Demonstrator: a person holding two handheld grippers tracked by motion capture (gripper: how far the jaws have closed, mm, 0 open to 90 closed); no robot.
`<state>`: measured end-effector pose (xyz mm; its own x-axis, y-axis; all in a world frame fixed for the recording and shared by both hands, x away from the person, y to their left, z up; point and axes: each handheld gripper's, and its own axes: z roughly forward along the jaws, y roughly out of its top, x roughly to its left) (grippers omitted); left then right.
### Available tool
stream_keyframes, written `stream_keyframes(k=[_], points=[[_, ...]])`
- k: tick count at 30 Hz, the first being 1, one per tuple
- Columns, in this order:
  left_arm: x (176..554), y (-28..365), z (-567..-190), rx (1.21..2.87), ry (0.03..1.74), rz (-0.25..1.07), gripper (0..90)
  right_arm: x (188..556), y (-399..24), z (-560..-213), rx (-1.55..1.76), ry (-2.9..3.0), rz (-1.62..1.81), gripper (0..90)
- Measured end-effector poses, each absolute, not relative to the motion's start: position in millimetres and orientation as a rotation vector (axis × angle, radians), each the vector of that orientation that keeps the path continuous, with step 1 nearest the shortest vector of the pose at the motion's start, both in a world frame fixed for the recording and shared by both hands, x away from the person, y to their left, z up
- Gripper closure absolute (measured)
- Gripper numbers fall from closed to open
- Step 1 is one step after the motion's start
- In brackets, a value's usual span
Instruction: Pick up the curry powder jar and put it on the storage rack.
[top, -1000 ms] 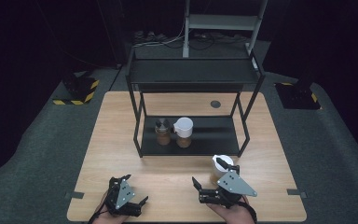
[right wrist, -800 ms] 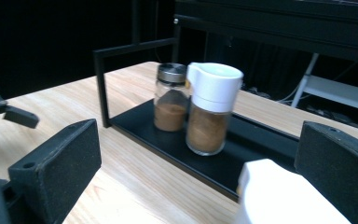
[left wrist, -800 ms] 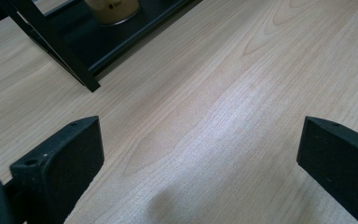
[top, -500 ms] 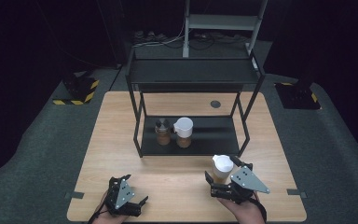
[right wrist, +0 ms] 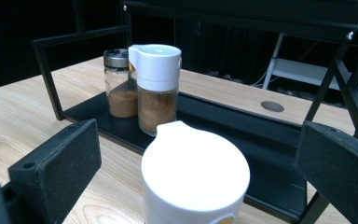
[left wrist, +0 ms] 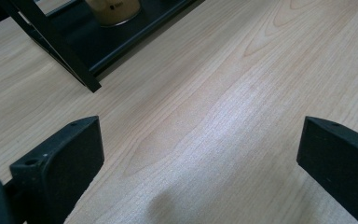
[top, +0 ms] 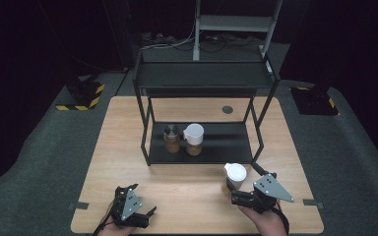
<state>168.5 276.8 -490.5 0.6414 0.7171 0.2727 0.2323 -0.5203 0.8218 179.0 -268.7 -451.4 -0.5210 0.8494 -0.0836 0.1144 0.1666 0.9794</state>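
Right tongs (top: 236, 195) nearer jar (top: 235, 178), rack (top: 204, 147) beyond

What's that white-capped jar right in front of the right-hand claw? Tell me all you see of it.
The jar is a small clear spice jar of brown powder with a broad white cap that has a pouring lip. It stands upright on the wooden table, just in front of the black rack. The right gripper has its jaws wide open, one on each side of the jar; neither appears to touch it.
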Motion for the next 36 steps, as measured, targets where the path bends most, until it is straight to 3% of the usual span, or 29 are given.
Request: stream_keyframes(k=[36], points=[[169.3,277.6,-490.1,2.08,0.717,0.774,1.0,186.0,-267.5,-483.3,0.979,1.835,1.359,0.0]])
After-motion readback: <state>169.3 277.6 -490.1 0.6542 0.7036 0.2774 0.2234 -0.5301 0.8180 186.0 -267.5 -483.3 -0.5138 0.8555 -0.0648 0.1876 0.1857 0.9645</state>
